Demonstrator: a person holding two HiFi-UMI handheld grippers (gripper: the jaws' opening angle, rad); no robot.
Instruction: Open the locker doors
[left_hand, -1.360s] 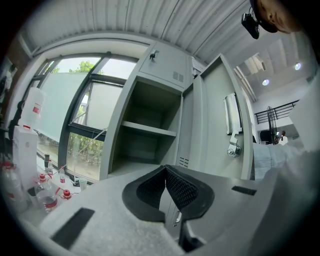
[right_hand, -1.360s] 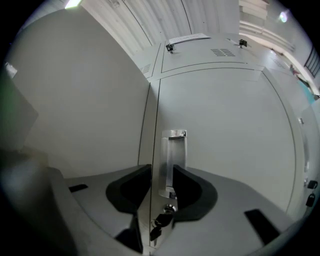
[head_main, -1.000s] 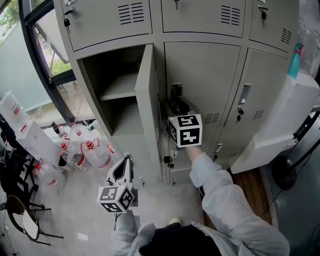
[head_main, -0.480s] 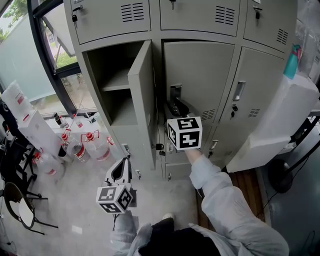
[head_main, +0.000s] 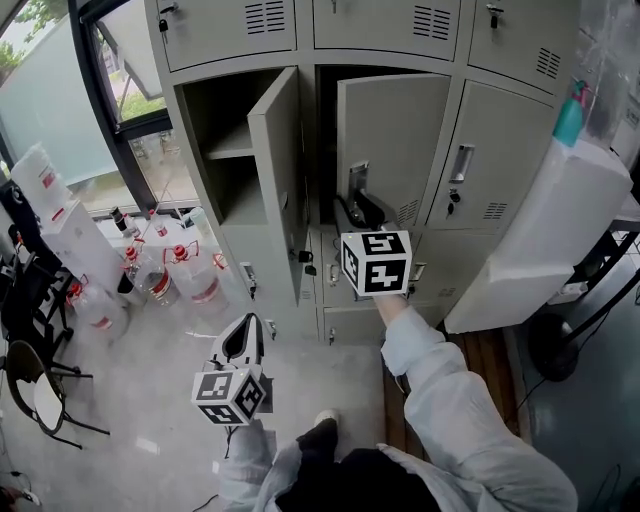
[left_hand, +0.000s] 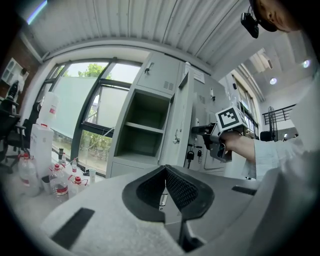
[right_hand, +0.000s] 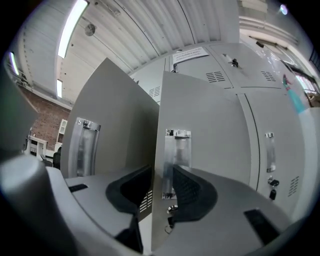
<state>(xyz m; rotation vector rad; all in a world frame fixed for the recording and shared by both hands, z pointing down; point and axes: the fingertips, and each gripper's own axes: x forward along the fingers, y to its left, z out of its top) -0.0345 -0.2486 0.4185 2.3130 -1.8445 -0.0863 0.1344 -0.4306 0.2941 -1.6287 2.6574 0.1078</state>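
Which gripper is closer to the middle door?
Right. The right gripper grips the edge of the middle door; the left gripper hangs shut lower down, apart from that door.

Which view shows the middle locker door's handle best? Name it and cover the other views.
Right gripper view: the handle stands close and central, clamped between the jaws of the right gripper at the edge of the door. The head view shows it small, partly behind that gripper. The left gripper view shows no handle.

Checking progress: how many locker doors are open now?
2: the left door, swung wide, and the centre door, partly open, gripped at its edge by the right gripper. Other doors visible look shut.
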